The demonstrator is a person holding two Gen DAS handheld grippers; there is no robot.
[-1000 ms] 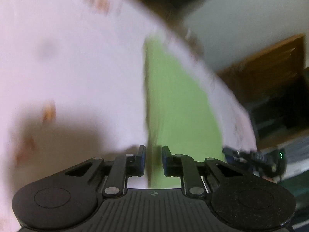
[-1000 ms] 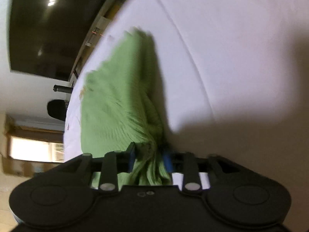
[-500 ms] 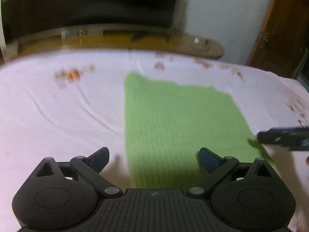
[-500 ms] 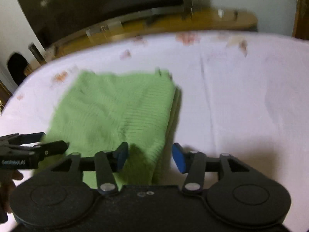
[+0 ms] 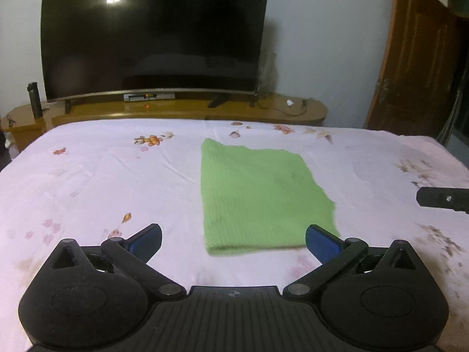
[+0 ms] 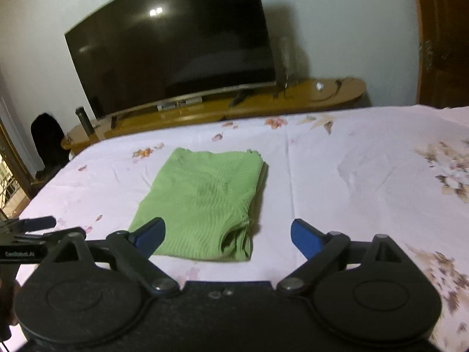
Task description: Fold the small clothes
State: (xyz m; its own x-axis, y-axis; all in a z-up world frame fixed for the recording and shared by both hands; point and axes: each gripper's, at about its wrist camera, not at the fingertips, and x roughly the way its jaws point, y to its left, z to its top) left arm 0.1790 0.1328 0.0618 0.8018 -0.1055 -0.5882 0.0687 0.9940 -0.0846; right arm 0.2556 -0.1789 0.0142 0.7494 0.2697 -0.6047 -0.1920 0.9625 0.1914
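Observation:
A green knit garment [image 5: 258,196] lies folded flat in a rectangle on the pink flowered bedsheet [image 5: 102,182]. It also shows in the right wrist view [image 6: 202,199], with its stacked layers along the right edge. My left gripper [image 5: 233,242] is open and empty, held back just short of the garment's near edge. My right gripper [image 6: 227,237] is open and empty, also just short of the near edge. The right gripper's tip shows at the right of the left wrist view [image 5: 442,199]. The left gripper shows at the left of the right wrist view [image 6: 29,231].
A large dark TV [image 5: 152,38] stands on a low wooden cabinet [image 5: 187,111] beyond the bed's far edge. A dark bottle [image 5: 33,99] stands on the cabinet's left end. A wooden door [image 5: 419,58] is at the right.
Both grippers let go of the green garment, opened wide and pulled back and up. The garment now lies flat on the bed.

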